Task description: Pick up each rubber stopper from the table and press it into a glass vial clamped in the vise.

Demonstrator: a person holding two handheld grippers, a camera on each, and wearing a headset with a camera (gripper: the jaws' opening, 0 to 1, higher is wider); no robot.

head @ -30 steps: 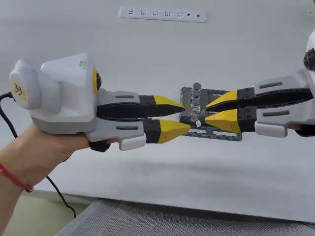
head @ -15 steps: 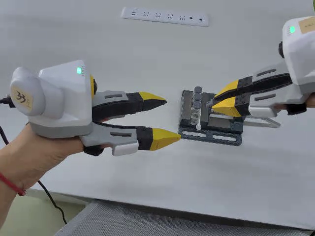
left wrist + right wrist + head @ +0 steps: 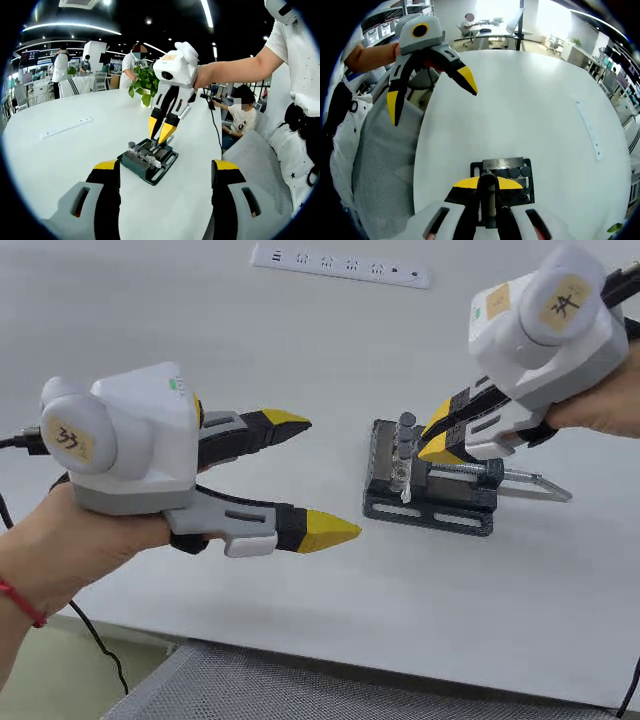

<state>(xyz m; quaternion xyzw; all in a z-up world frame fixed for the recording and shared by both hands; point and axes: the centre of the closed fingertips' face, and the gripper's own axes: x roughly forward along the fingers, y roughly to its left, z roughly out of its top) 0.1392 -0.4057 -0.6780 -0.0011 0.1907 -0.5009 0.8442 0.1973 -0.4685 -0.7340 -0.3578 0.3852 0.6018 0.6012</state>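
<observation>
Right gripper view shows my right hand-held gripper (image 3: 487,183) narrowed about something dark I cannot identify, just over the stoppered clear glass vials (image 3: 401,478) clamped in the black metal vise (image 3: 440,505), so I should press straight down, keeping my left hand-held gripper (image 3: 330,478) wide and well apart.

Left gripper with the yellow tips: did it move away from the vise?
Yes. The white, yellow-tipped left gripper pulled back leftward, away from the dark metal vise, jaws wider apart.
</observation>
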